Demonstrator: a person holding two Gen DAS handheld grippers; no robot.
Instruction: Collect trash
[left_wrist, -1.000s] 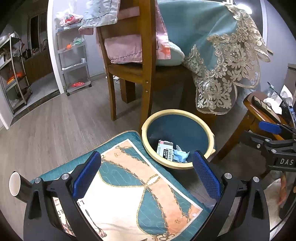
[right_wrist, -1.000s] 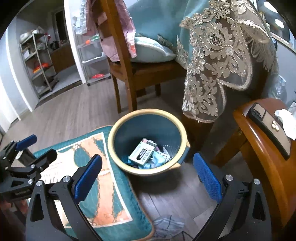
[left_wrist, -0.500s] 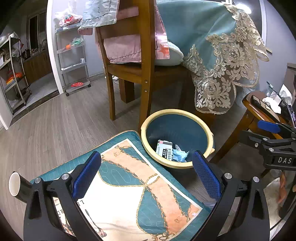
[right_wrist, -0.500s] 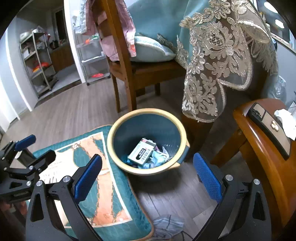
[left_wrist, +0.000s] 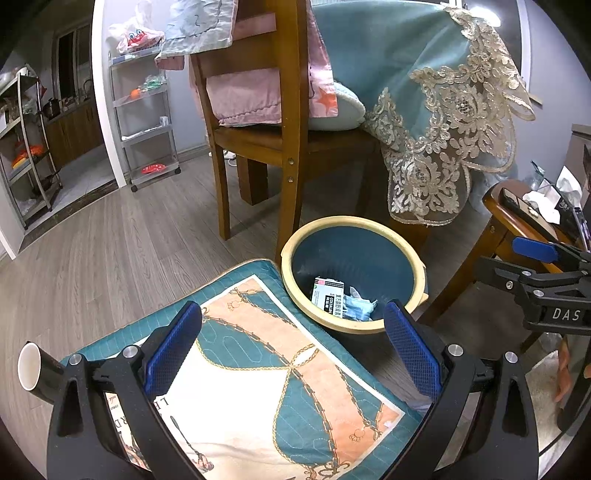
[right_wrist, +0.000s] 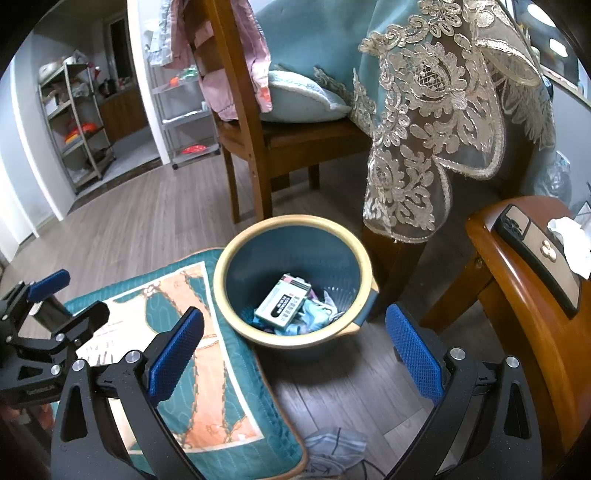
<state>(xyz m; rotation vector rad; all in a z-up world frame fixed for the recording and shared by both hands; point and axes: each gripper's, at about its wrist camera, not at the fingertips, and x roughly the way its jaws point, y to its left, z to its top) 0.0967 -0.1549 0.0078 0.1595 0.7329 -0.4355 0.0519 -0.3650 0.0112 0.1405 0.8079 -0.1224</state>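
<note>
I am looking across a grey wood-plank floor (left_wrist: 110, 251) toward a wooden chair (left_wrist: 291, 122) draped with pink cloth (left_wrist: 251, 96) — a pale blue cushion (right_wrist: 299, 101) is sitting on its seat. A teal tablecloth with cream lace edging (right_wrist: 424, 122) is hanging down beside it. Past a white doorframe (left_wrist: 103, 96), metal shelving racks (left_wrist: 147, 110) are standing against a grey wall. A patterned teal mat (left_wrist: 258, 387) is lying below me, and a curved wooden stool (right_wrist: 524, 295) is sitting at my right.

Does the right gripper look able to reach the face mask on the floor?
Probably yes: the right gripper is open and empty, and the face mask lies uncovered on the floor beside the cushion.
</note>
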